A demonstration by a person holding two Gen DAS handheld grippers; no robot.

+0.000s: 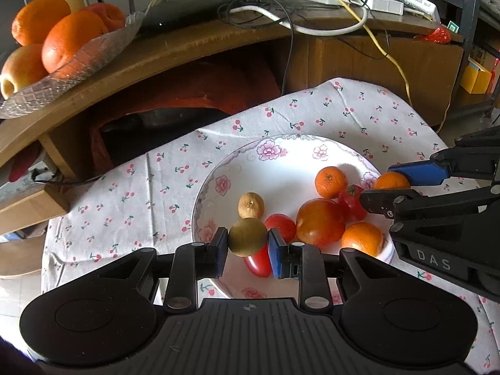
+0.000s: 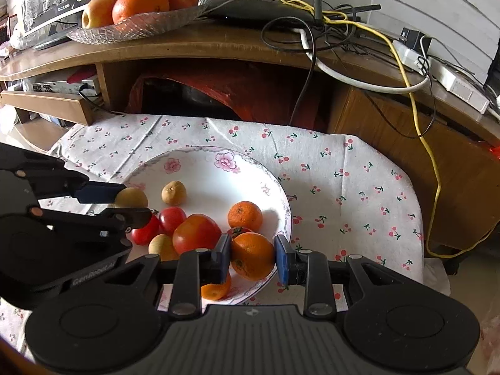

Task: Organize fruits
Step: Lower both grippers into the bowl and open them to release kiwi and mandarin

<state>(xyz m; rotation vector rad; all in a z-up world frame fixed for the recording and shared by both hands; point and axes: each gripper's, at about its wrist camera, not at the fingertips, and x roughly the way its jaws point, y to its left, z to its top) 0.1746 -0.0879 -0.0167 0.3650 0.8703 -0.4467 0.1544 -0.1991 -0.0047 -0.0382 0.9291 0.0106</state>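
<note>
Floral plate [image 1: 281,168], left fingers [image 1: 220,250] pinching longan [image 1: 247,237], right fingers [image 2: 282,257] pinching tangerine [image 2: 252,255]

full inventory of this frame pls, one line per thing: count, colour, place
plate: 1, white with pink flowers, on the cloth
cherry-print cloth: 1, white, over the low table
longans: 3 tan; one loose on the plate, one by the big tomato, one in the left hand-held gripper
mandarins: 3 orange; one on the plate, one near the front rim, one in the right hand-held gripper
tomatoes: one big orange-red, several small red, on the plate
glass dish: 1, clear, holding oranges and apples, on the wooden desk
cables: yellow, white, black, on the desk
left hand-held gripper: black, blue pads
right hand-held gripper: black, blue pads
</note>
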